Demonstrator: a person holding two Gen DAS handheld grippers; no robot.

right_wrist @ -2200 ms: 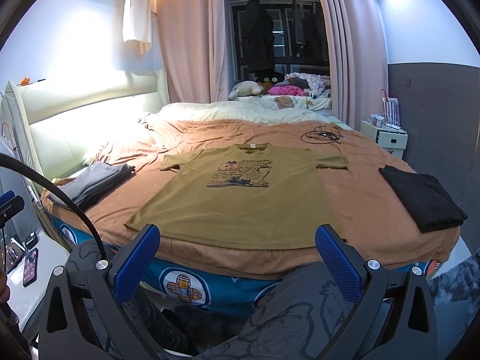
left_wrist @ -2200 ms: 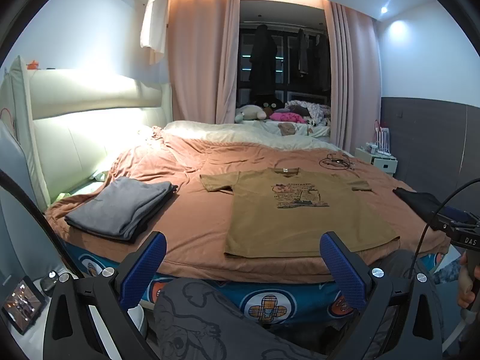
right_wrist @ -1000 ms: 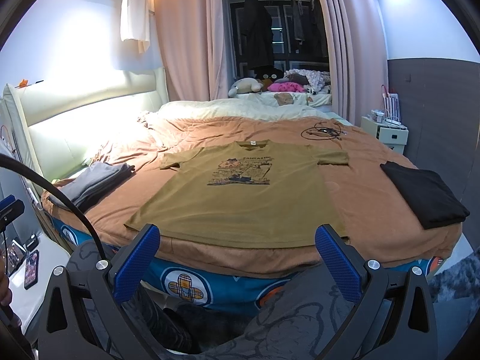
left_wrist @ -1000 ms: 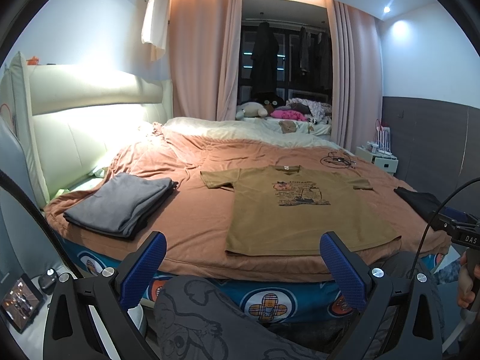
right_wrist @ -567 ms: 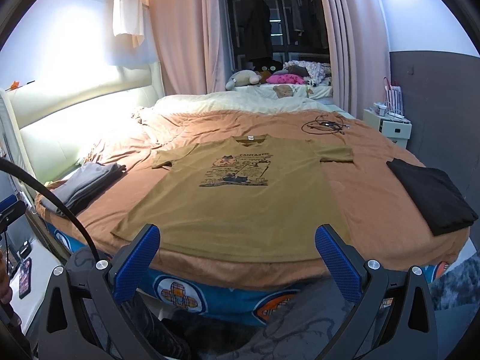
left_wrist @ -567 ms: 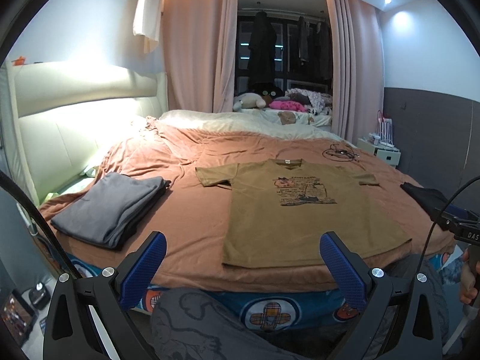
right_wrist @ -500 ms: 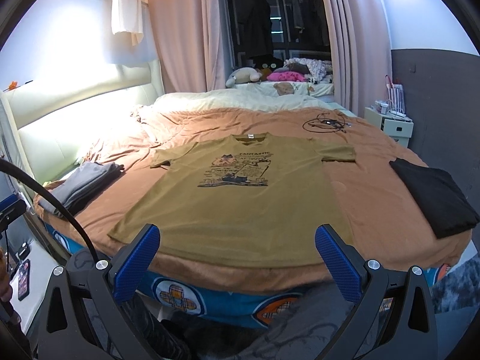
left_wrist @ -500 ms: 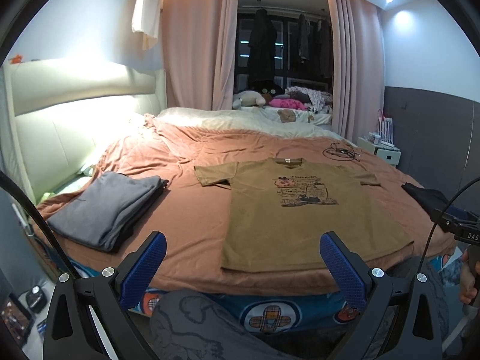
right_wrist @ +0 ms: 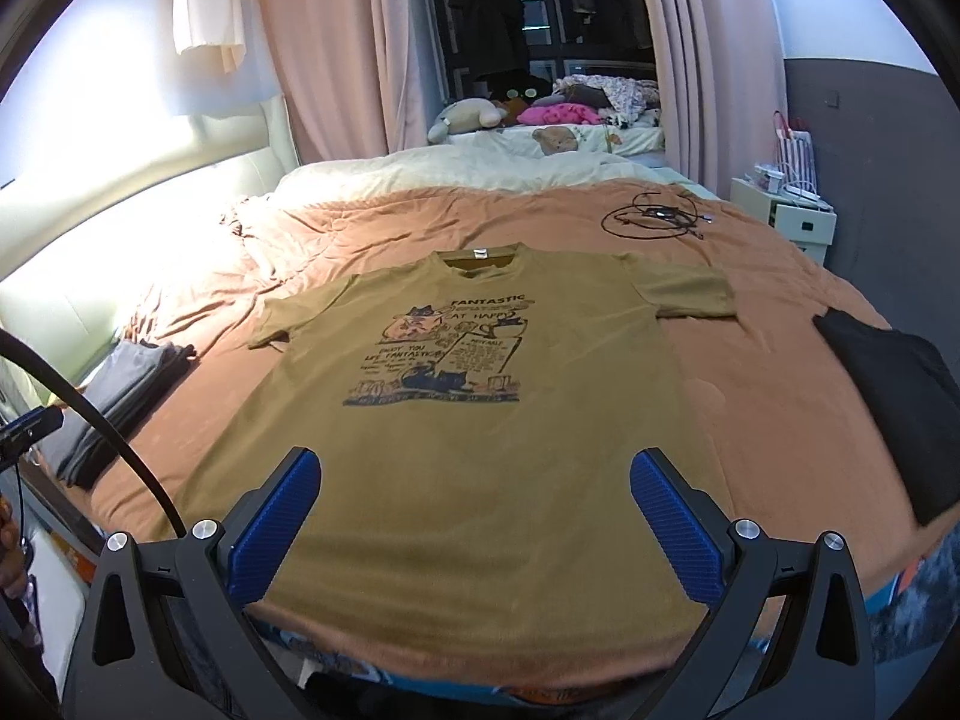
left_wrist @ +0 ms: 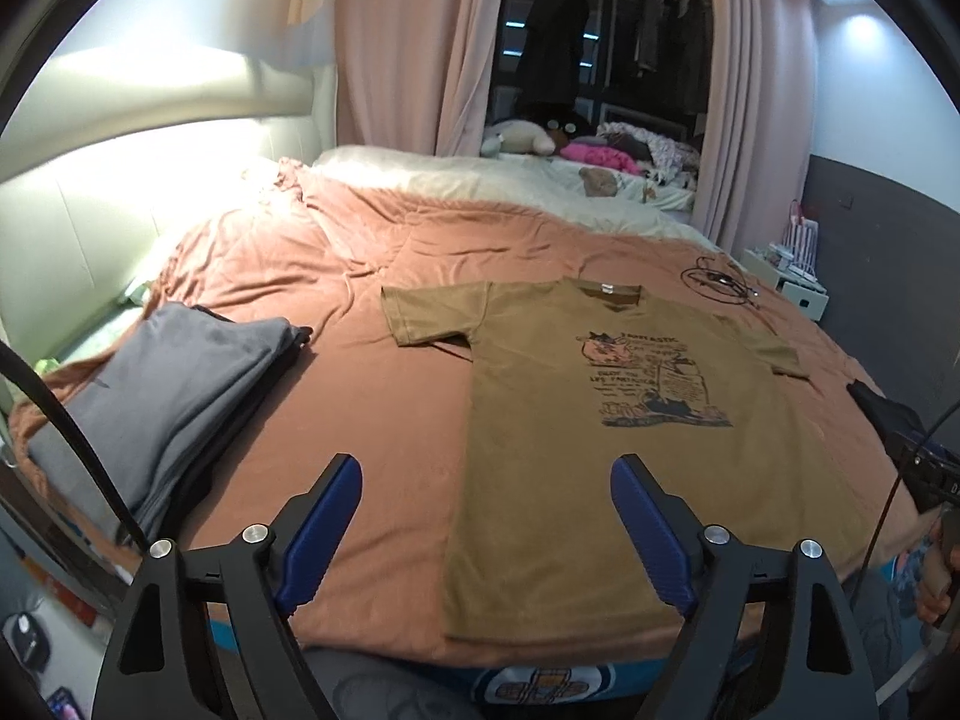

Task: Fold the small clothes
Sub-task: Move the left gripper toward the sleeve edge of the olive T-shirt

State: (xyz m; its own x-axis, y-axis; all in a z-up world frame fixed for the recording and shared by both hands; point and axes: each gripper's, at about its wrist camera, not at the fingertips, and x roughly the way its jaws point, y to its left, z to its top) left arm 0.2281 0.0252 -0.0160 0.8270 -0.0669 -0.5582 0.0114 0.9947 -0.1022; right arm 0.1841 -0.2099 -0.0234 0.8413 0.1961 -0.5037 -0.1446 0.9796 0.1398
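Lying flat on the bed [right_wrist: 750, 360], the olive T-shirt [right_wrist: 480, 420] faces up, hem nearest. Left tongs [left_wrist: 486, 516] are closing on nothing above its hem corner; right tongs [right_wrist: 474, 510] gape wide, empty.

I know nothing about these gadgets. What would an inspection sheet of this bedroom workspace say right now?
Surface: rust-orange bedspread, rumpled toward the headboard.
Job's things: olive printed T-shirt spread flat, print up; folded grey clothes stack; folded black garment.
Clutter: plush toys and pink fabric beyond the bed.
Grippers: left gripper closing, nothing between its pads; right gripper open, empty.
Cables: coiled black cable on the bedspread.
Surroundings: pink curtains, white nightstand.
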